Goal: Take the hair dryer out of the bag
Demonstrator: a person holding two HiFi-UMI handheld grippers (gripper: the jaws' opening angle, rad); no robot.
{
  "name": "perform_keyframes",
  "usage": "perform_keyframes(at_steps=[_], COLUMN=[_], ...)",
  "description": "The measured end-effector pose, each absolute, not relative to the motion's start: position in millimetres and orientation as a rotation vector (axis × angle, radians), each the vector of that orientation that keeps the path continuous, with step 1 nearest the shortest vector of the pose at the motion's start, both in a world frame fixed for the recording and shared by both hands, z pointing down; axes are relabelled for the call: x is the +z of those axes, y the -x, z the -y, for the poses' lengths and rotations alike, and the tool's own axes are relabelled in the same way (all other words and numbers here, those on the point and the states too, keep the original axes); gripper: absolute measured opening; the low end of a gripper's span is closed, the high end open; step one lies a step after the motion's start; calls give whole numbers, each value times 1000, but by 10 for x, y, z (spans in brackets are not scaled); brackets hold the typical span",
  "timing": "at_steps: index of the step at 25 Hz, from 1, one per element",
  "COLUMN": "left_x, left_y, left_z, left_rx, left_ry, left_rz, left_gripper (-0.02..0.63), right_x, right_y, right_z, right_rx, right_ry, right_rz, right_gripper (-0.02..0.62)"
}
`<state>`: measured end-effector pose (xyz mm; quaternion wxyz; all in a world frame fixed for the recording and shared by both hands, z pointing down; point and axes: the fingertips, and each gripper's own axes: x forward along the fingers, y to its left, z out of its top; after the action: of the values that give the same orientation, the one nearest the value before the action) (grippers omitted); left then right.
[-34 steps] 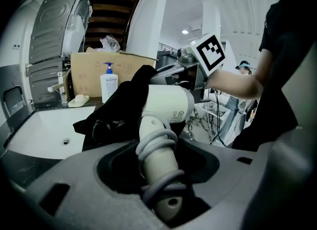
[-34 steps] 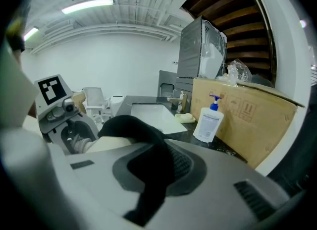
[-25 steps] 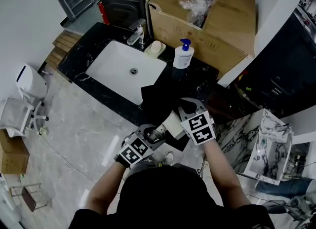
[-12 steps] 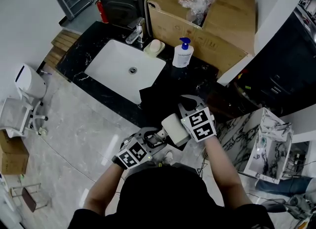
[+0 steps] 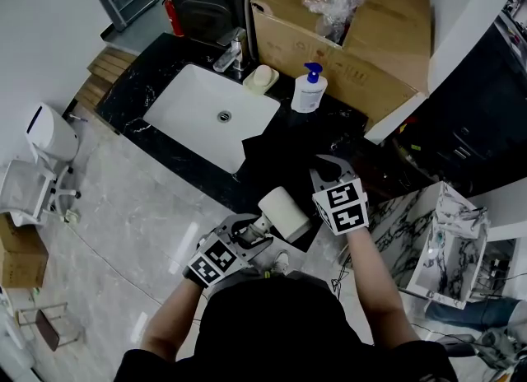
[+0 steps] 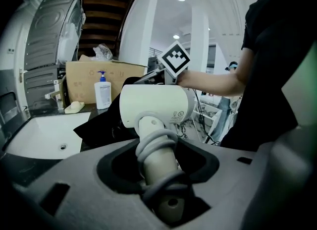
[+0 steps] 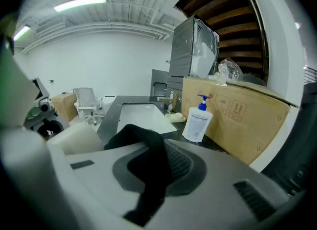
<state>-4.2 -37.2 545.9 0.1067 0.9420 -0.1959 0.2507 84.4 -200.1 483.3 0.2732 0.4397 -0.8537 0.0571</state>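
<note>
The cream hair dryer [image 5: 283, 211] has its grey cord wound round the handle [image 6: 157, 160]. My left gripper [image 5: 249, 235] is shut on that handle, and the dryer's head [image 6: 154, 104] stands above the jaws, clear of the bag. The black bag [image 5: 280, 154] lies crumpled on the dark counter, just beyond the dryer. To the right, my right gripper [image 5: 326, 173] is shut on a fold of the bag's black cloth [image 7: 148, 157]. In the right gripper view the dryer [image 7: 74, 137] shows at the left, beside the jaws.
A white sink [image 5: 210, 117] is set in the black counter [image 5: 132, 100], with a faucet [image 5: 229, 55] and a soap dish [image 5: 260, 78] behind it. A pump bottle [image 5: 309, 90] stands in front of a large cardboard box [image 5: 362, 34]. The counter's front edge runs just ahead of my hands.
The right gripper has shifted right with the bag's cloth. The dryer's head, earlier tucked against that gripper and the bag, now stands free of them.
</note>
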Motion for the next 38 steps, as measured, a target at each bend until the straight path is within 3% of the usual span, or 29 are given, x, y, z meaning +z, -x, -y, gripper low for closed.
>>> perform_keyframes(at_steps=[17,29,35,38], left_x=[5552,5450,5414,5421], left_y=[651,902,1005,1056], left_z=[791,908,954,991], left_rx=[652,580,561,556], left_ry=[-2605,-2584,-2590,-2589], left_rz=[874,941,928,925], left_gripper=[224,224,225,225], right_x=[5097,5496,5822,5894], right_y=[-613,-296,-162,-126], right_z=[1313,1039,764,693], right_rx=[201,223,200,235], right_ry=[-1183,-1008,-783,-720], right_rz=[2171,2096,2000,1991], right_gripper=[37,80,152,228])
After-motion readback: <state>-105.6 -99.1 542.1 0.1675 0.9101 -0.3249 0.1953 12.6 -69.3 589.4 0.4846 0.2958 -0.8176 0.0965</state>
